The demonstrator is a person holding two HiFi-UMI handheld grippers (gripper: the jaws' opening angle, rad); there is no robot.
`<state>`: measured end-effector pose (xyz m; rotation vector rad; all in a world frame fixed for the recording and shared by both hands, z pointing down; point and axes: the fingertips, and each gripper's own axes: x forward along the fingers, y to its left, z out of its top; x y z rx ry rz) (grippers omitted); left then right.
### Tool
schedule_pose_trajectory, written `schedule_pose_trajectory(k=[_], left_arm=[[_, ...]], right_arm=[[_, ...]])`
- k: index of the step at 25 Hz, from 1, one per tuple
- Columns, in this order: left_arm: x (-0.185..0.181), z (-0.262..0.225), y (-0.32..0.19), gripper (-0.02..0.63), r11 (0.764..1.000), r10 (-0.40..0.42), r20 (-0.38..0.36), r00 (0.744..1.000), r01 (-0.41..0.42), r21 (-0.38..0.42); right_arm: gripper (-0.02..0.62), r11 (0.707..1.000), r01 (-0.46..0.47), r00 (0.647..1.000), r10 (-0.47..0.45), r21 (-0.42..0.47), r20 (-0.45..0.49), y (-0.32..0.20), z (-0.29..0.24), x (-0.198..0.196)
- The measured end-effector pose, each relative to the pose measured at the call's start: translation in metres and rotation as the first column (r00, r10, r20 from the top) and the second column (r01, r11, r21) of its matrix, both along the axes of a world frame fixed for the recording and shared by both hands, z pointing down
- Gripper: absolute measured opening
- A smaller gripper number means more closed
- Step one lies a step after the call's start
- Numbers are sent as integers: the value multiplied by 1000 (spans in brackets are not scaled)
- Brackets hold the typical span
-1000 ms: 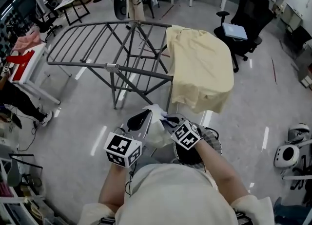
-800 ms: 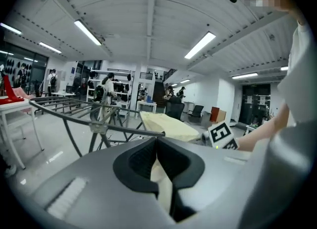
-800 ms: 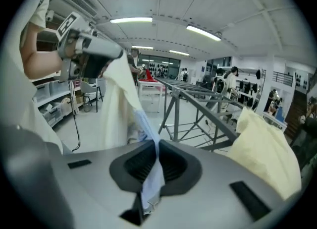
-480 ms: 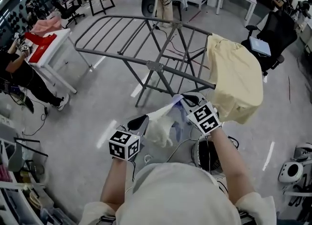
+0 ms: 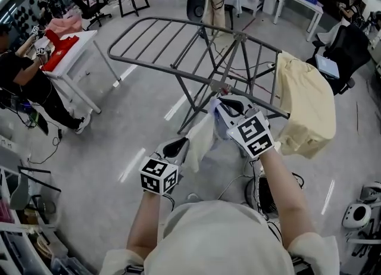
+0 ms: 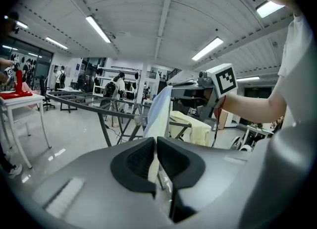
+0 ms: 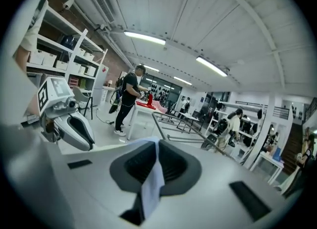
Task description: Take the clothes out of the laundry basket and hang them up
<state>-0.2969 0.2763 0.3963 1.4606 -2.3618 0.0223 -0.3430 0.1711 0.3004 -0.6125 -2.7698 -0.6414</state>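
On glossy grey floor [image 5: 146, 126], drying rack [image 5: 222, 85]

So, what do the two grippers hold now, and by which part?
Both hold one pale cloth, stretched between them. The left gripper has its jaws shut on the cloth's lower end, and the right gripper on its upper end.

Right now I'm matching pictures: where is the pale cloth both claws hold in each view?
Head view: pale cloth centre, between left claw and right claw.
Left gripper view: pale cloth centre, rising from the claw.
Right gripper view: pale cloth lower centre, pinched in the claw.
Shared landmark: grey drying rack.
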Motion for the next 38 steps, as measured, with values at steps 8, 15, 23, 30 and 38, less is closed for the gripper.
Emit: schedule_pose_trajectory(k=[8,15,23,30,38], left_arm=[[-30,12,55,200,998,15,21,1000,-14,-54],[-41,35,53,215,997,34,-33,999,-36,-66],[-51,53,-13,263,1000,1,-109,994,-1,-2],[-156,66,-11,299,974,-213,-73,974,206,-89],[-276,66,32,196,897,-378,77,923,385,-215]], right_arm=[[17,999,9,995,-14,47,101,43,-56,-47],[17,998,38,980,-45,40,195,74,-117,-88],[17,993,107,956,-119,59,269,110,-166,-132],[17,990,135,937,-137,30,321,148,-216,-188],[17,989,144,925,-126,-23,359,142,-249,-247]])
